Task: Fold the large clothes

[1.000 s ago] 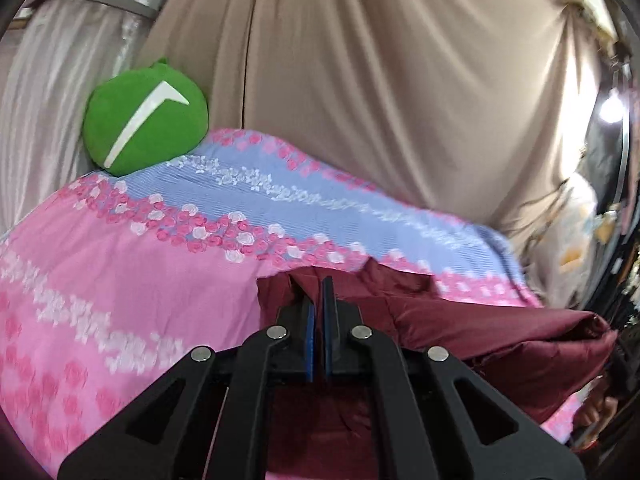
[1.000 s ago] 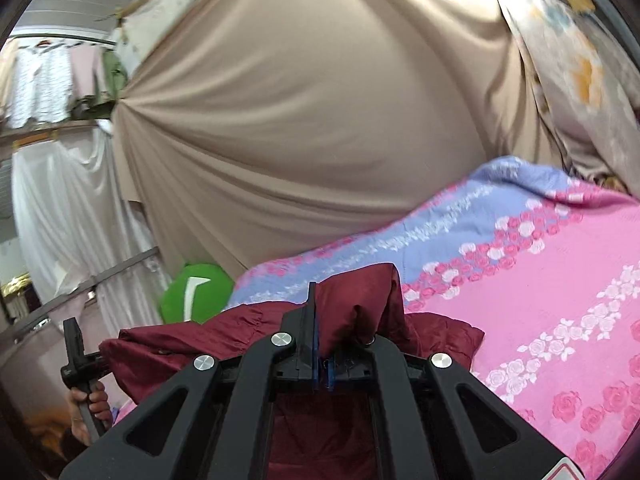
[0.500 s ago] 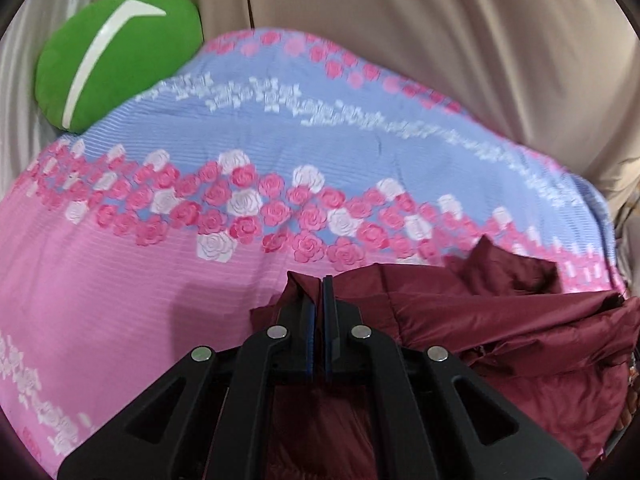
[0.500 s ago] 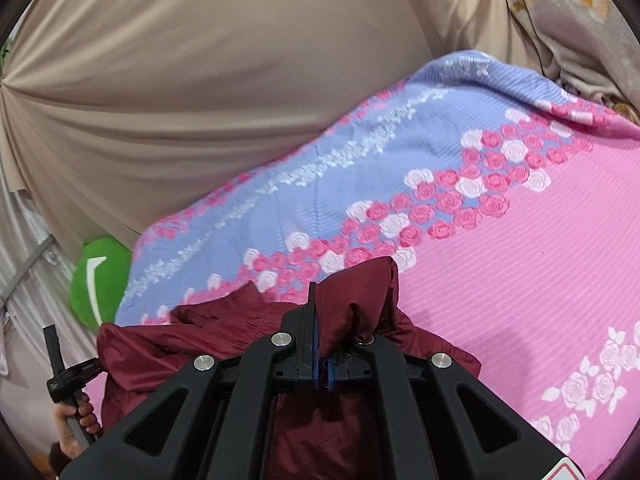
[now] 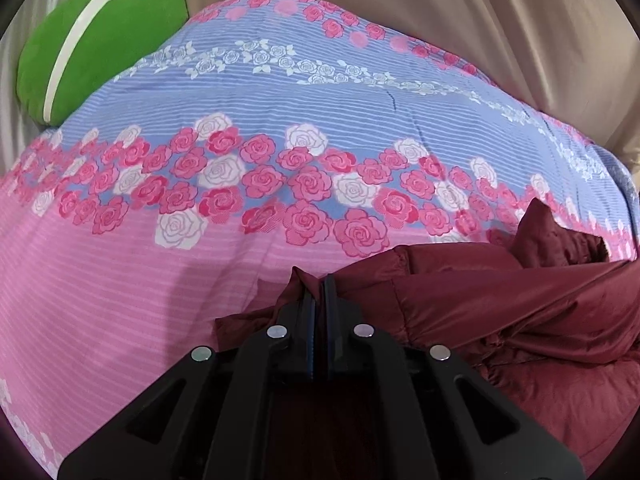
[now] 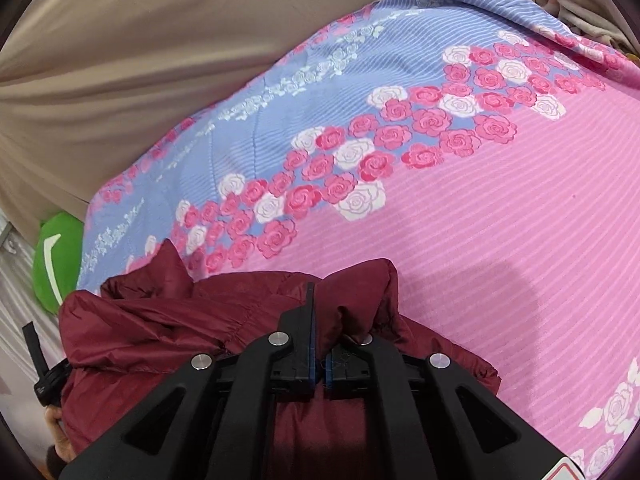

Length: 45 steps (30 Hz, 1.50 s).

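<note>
Leftmost, a green cushion [image 5: 92,44] with a white stripe sits at the far corner of the bed, against a beige curtain [image 5: 500,20] that hangs behind. Across the bed spreads a bedsheet [image 5: 160,280], blue at the far side, pink nearer, with a band of pink and white roses between. On its near part lies the maroon jacket [image 5: 520,312], bunched and puffy, one pointed flap sticking up toward the roses.

The left tongs [image 5: 319,280] are pressed together on a peak of the jacket's fabric, which pokes up just beyond the tips.

From the right wrist view, the left hand [image 6: 56,432] shows at the lower left edge, gripping its tool's handle beside the jacket [image 6: 152,320]. The right tongs [image 6: 318,292] are clamped on the jacket too: a thick fold bulges over the right finger, hiding most of it. Farther right, pink striped bedsheet [image 6: 520,240] lies flat.
</note>
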### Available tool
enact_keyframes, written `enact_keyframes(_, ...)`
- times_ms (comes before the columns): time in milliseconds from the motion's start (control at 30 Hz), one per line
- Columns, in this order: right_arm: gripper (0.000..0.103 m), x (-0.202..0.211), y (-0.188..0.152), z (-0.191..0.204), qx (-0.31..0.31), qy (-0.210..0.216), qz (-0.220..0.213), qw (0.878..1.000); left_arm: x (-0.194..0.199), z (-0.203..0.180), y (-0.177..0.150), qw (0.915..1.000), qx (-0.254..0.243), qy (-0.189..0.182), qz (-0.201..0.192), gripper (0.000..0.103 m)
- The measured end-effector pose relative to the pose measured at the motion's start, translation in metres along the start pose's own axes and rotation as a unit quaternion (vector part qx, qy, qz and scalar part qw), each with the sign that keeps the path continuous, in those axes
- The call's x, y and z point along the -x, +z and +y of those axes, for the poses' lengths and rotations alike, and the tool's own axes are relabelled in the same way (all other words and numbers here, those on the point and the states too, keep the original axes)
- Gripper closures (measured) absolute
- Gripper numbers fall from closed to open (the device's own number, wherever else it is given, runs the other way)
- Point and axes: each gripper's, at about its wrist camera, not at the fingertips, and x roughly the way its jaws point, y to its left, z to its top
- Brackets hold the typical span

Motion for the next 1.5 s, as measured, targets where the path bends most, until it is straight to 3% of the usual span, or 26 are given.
enact_keyframes(133, 0.103, -0.006, 0.000, -0.003, -0.003, 0.002, 0.013, 1.000, 0.001, 0.003, 0.000, 0.9999, 0.009, -0.009, -0.003, 0.098)
enact_keyframes(267, 0.089, 0.015, 0.003, -0.016, -0.037, 0.037, -0.020, 0.998, 0.020, 0.018, 0.001, 0.9983, 0.041, -0.030, -0.029, 0.094)
enact_keyframes(300, 0.086, 0.031, 0.003, -0.014, -0.031, 0.028, -0.044, 0.998, 0.031, 0.019, 0.001, 0.9978, 0.044, -0.025, -0.041, 0.088)
enact_keyframes(367, 0.069, 0.066, -0.001, -0.002, -0.005, 0.002, -0.094, 0.996, 0.064, 0.021, 0.000, 0.9959, 0.046, -0.003, -0.078, 0.066)
enact_keyframes(400, 0.067, 0.090, -0.007, 0.012, 0.024, -0.009, -0.125, 0.992, 0.089, 0.019, -0.003, 0.9936, 0.040, 0.004, -0.105, 0.056)
enact_keyframes(500, 0.067, 0.133, -0.034, 0.061, 0.115, 0.021, -0.142, 0.983, 0.145, -0.002, -0.012, 0.9904, -0.009, -0.039, -0.132, 0.047)
enact_keyframes(567, 0.067, 0.140, -0.065, 0.100, 0.173, 0.072, -0.108, 0.976, 0.165, -0.027, -0.025, 0.9887, -0.053, -0.074, -0.119, 0.043)
enact_keyframes(667, 0.068, 0.125, -0.115, 0.145, 0.230, 0.131, -0.038, 0.964, 0.162, -0.075, -0.061, 0.9820, -0.127, -0.126, -0.061, 0.043)
enact_keyframes(733, 0.069, 0.111, -0.143, 0.161, 0.263, 0.130, -0.012, 0.956, 0.145, -0.092, -0.085, 0.9790, -0.148, -0.138, -0.021, 0.043)
enact_keyframes(800, 0.074, 0.098, -0.162, 0.164, 0.294, 0.088, -0.007, 0.952, 0.124, -0.097, -0.106, 0.9807, -0.157, -0.115, 0.002, 0.042)
enact_keyframes(867, 0.077, 0.095, -0.159, 0.151, 0.286, 0.056, -0.012, 0.957, 0.118, -0.082, -0.111, 0.9847, -0.146, -0.094, -0.012, 0.042)
enact_keyframes(1000, 0.079, 0.100, -0.125, 0.071, 0.187, -0.023, -0.032, 0.982, 0.109, -0.036, -0.101, 0.9945, -0.100, -0.013, -0.025, 0.042)
enact_keyframes(1067, 0.083, 0.106, -0.114, 0.028, 0.128, -0.043, -0.035, 0.990, 0.102, -0.012, -0.097, 0.9965, -0.080, 0.000, -0.023, 0.030)
enact_keyframes(1100, 0.084, 0.111, -0.109, 0.004, 0.093, -0.047, -0.034, 0.994, 0.099, 0.000, -0.094, 0.9979, -0.062, 0.012, -0.018, 0.029)
enact_keyframes(1133, 0.084, 0.115, -0.107, -0.006, 0.077, -0.052, -0.033, 0.995, 0.096, 0.012, -0.090, 0.9986, -0.046, 0.024, -0.011, 0.030)
enact_keyframes(1167, 0.071, 0.121, -0.103, -0.015, 0.058, -0.062, -0.034, 0.996, 0.097, 0.020, -0.085, 0.9993, -0.033, 0.016, -0.006, 0.031)
enact_keyframes(1233, 0.071, 0.133, -0.097, -0.015, 0.057, -0.073, -0.046, 0.995, 0.103, 0.025, -0.073, 0.9999, -0.014, -0.004, -0.008, 0.035)
enact_keyframes(1300, 0.069, 0.138, -0.080, 0.004, 0.072, -0.039, -0.059, 0.995, 0.115, 0.013, -0.055, 0.9991, -0.021, -0.024, -0.028, 0.034)
enact_keyframes(1433, 0.042, 0.124, -0.047, 0.061, 0.106, 0.044, -0.054, 0.992, 0.125, -0.036, -0.022, 0.9952, -0.066, -0.049, -0.052, 0.030)
enact_keyframes(1500, 0.037, 0.097, -0.033, 0.096, 0.132, 0.068, -0.028, 0.989, 0.117, -0.059, -0.012, 0.9939, -0.077, -0.066, -0.042, 0.029)
